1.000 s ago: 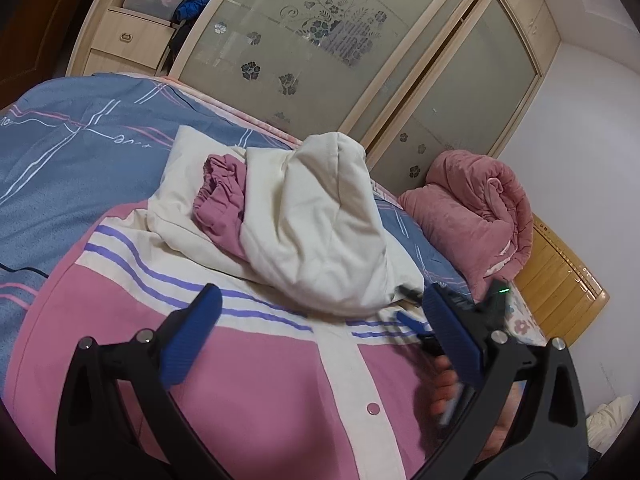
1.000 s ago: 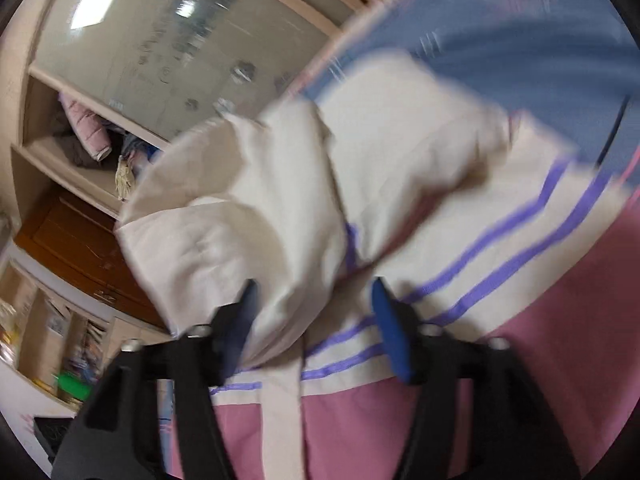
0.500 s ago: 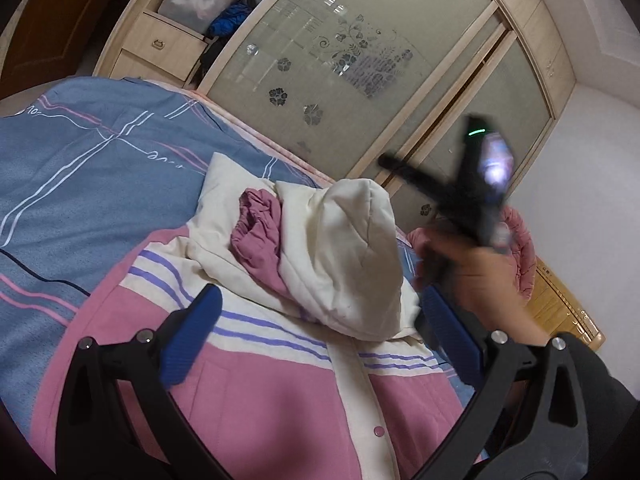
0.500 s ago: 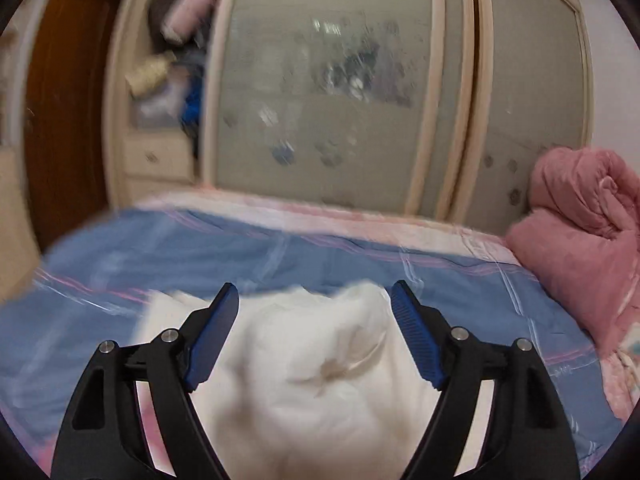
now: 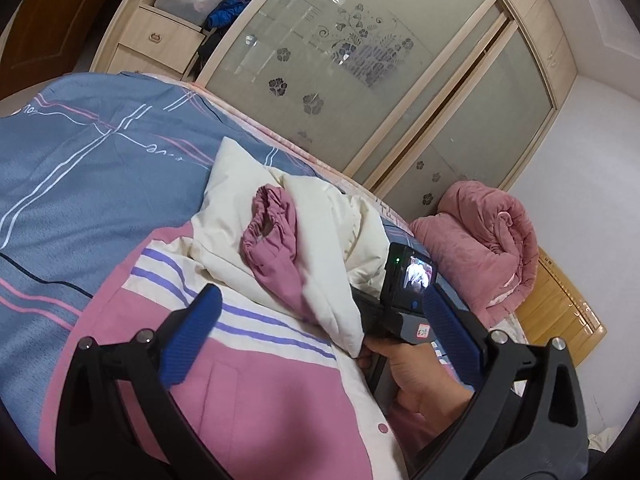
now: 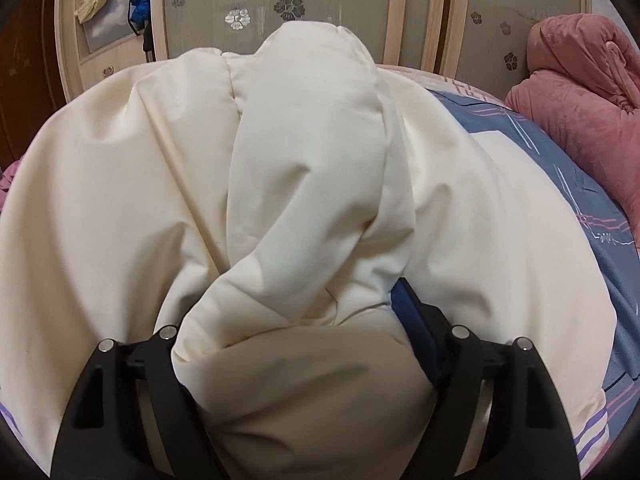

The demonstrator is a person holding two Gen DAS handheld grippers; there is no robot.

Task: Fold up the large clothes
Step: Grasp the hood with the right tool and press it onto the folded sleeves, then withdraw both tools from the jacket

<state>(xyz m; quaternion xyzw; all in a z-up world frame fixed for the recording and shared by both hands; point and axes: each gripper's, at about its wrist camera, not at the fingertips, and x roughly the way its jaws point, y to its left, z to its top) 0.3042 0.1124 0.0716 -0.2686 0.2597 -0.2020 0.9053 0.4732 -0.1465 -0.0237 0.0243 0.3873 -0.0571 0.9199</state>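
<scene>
- Left wrist view: the left gripper [image 5: 320, 322] is hovering above a pink and cream jacket [image 5: 256, 400] with purple stripes, its blue fingers [image 5: 192, 332] standing wide apart and holding nothing.
- The jacket is lying spread on a blue bed [image 5: 80, 168], its cream hood [image 5: 320, 240] bunched at the far end with a pink cuff [image 5: 272, 240] resting on it.
- The right gripper [image 5: 400, 300] is showing here from behind, held in a hand [image 5: 412, 376], its front end pushing against the lower edge of the hood; its fingers are hidden by the cloth.
- A rolled pink blanket [image 5: 480, 248] is lying at the far right of the bed, near a wardrobe [image 5: 360, 60] with frosted sliding doors.
- Right wrist view: the right gripper [image 6: 296, 312] is sitting very close to the hood [image 6: 300, 180], which is filling most of the picture.
- A thick fold of the hood is lying between its two arms, covering the left finger fully and most of the blue right finger [image 6: 412, 320]; the arms are standing rather wide, but I cannot tell if the pads are pressing the cloth.
- The bed [image 6: 560, 152], the blanket [image 6: 580, 80] and the wardrobe [image 6: 320, 0] are showing behind.
</scene>
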